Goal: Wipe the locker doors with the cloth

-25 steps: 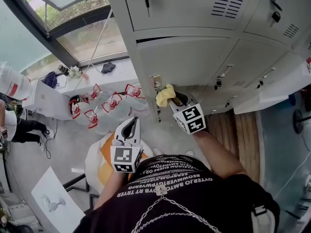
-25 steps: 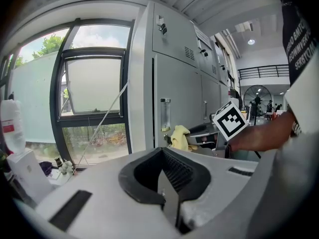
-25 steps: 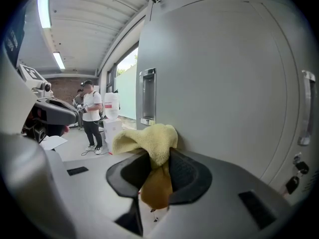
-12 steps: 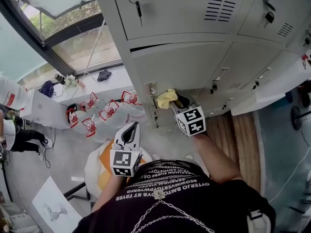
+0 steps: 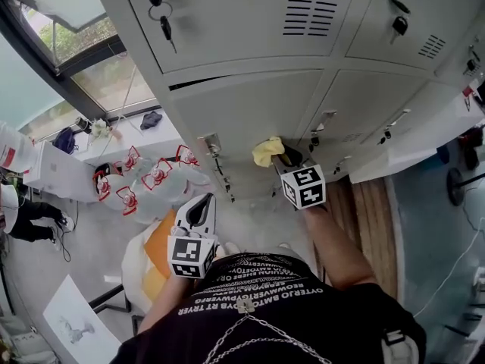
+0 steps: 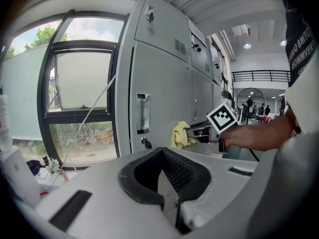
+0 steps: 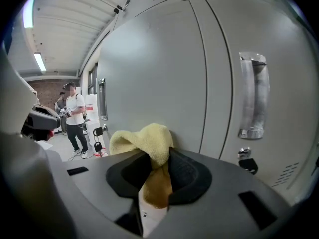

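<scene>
The person stands facing a bank of grey lockers, a pair of tongs in each hand. The right tongs point(image 5: 283, 158) are raised to the lower locker door point(image 5: 250, 101) and are clamped tight on a yellow cloth point(image 5: 267, 150). In the right gripper view the tongs point(image 7: 156, 185) pinch a fold of the cloth point(image 7: 144, 141) between their pads, and the rest bunches out in front, pressed against the door point(image 7: 149, 68). The cloth sits toward that door's right edge, close to the seam with the next door, whose metal handle point(image 7: 253, 96) shows just beyond. The door's own handle point(image 5: 211, 144) is at its left edge, well apart from the cloth.

The left tongs point(image 5: 200, 205) hang low by the person's waist, away from the lockers and pointing toward them. Seen from their own camera, the left tongs point(image 6: 167, 176) are closed with nothing between them, and past them the cloth point(image 6: 180, 134) and the marker cube point(image 6: 221, 117) on the right tongs are in sight.

A bunch of keys point(image 5: 163, 23) hangs from the lock of the upper door. To the left of the lockers is a large window point(image 5: 83, 59), with clear jugs with red handles point(image 5: 144, 179) standing on the floor below it. In the right gripper view, another person in a white shirt point(image 7: 76, 114) stands further down the room.
</scene>
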A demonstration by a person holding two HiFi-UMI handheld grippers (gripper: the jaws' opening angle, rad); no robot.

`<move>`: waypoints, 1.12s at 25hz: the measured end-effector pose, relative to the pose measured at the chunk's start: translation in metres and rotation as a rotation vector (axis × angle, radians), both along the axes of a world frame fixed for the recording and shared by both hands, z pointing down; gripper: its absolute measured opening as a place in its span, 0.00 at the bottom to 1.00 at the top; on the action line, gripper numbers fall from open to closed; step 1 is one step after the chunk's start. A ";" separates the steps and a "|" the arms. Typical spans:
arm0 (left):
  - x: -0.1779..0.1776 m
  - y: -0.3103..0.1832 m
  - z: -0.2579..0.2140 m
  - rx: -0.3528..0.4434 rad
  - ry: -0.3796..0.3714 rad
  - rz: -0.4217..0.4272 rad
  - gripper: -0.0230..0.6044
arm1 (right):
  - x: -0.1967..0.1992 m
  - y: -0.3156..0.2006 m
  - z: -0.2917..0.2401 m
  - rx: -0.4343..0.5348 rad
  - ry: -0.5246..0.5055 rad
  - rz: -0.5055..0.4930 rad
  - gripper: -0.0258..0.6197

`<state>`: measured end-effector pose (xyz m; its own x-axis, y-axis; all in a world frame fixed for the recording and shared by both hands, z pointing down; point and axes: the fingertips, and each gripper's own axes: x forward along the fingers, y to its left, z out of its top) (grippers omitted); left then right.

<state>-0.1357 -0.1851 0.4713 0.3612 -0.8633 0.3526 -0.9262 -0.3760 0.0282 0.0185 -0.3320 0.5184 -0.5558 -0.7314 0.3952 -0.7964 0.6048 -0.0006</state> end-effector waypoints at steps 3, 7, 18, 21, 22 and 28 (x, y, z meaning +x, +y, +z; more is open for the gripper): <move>0.017 -0.002 -0.002 0.001 0.000 -0.012 0.05 | 0.020 -0.006 0.002 -0.015 -0.005 0.004 0.18; 0.038 -0.002 -0.003 0.001 0.003 -0.038 0.05 | 0.041 -0.016 0.010 -0.036 -0.001 -0.008 0.18; 0.050 0.027 -0.001 -0.013 0.013 -0.149 0.05 | 0.047 0.004 0.017 -0.053 -0.021 -0.079 0.18; 0.036 0.040 0.007 -0.038 0.016 -0.192 0.05 | 0.021 0.019 0.027 -0.080 -0.029 -0.151 0.18; 0.031 0.044 0.009 -0.044 0.018 -0.205 0.05 | 0.009 0.024 0.033 -0.101 -0.033 -0.178 0.18; -0.008 0.062 0.005 -0.032 0.013 -0.275 0.05 | -0.066 0.048 0.064 -0.167 -0.025 -0.301 0.18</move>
<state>-0.1435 -0.1234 0.4767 0.1194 -0.9181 0.3779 -0.9928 -0.1092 0.0485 -0.0471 -0.2836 0.5826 -0.7479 -0.4598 0.4787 -0.5809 0.8024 -0.1368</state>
